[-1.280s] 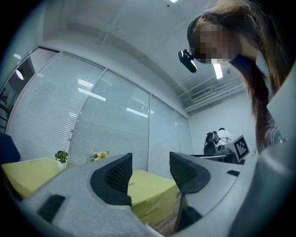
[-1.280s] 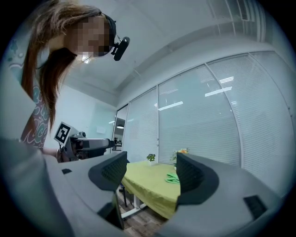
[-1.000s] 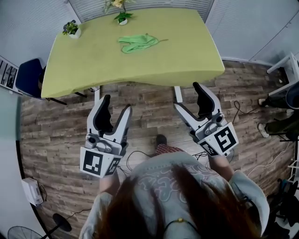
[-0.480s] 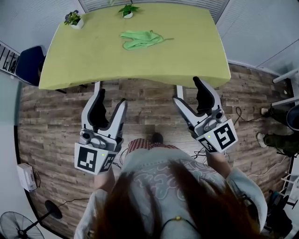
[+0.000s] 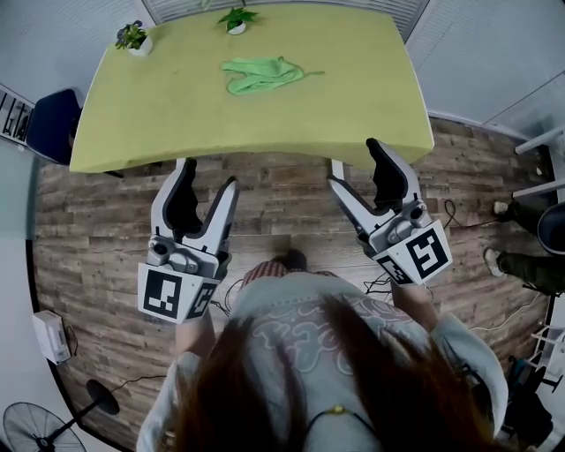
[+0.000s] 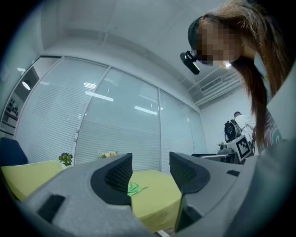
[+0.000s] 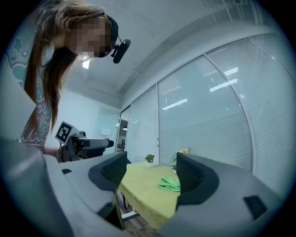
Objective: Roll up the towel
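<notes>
Green towel [image 5: 263, 74]; yellow-green table [image 5: 177, 124]; brown wood-plank floor [image 5: 97, 229]; left tongs [image 5: 209, 173], right tongs [image 5: 353, 162] grey, black-white square markers [image 5: 173, 296].

The left gripper [image 5: 209, 174] and right gripper [image 5: 355, 163] have edged closer to the table [image 5: 177, 115].

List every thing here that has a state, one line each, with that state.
towel: unrolled, bunched up, lying on the table
left gripper: open, nothing between its fingers, held short of the table
right gripper: open, nothing between its fingers, held short of the table
corner pot plant: upright
far-edge pot plant: upright
</notes>
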`<state>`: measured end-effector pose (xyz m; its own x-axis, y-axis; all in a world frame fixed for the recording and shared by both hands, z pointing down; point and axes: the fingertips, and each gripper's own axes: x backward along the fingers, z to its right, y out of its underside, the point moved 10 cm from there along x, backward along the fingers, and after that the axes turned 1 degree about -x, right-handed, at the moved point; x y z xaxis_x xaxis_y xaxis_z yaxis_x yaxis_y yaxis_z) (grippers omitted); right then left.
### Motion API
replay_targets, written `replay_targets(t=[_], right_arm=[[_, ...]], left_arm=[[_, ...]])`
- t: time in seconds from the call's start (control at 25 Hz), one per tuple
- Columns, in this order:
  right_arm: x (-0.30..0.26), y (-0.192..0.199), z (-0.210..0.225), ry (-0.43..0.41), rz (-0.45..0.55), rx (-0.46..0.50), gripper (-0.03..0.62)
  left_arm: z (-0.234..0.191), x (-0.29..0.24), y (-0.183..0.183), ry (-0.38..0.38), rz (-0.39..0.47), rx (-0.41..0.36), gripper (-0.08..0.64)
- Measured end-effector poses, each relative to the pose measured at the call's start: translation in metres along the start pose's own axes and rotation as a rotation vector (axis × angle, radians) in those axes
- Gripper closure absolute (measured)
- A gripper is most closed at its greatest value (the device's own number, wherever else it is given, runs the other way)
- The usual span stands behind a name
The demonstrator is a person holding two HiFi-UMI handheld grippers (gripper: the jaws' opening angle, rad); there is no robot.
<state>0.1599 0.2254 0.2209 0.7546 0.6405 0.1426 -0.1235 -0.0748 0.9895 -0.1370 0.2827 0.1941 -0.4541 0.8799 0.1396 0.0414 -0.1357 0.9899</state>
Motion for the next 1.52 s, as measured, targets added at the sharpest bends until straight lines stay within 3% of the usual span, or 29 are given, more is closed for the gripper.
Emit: replay_targets(t=[0.8, 1.08, 1.52], right_arm=[[0.005, 0.007, 0.005, -0.021, -0.01, -0.01, 0.273], [-0.017, 0.013, 0.015, -0.006, -0.009, -0.007, 0.273], [-0.082, 0.023, 0.054, 0.012, 0.004, 0.01, 0.273]], left_arm=[[0.003, 0.012, 0.002, -0.054, -0.011, -0.006, 0.337], [-0.02, 0.004, 0.012, -0.068, -0.004, 0.006, 0.337], [-0.08, -0.055, 0.025, -0.05, 0.018, -0.002, 0.337]])
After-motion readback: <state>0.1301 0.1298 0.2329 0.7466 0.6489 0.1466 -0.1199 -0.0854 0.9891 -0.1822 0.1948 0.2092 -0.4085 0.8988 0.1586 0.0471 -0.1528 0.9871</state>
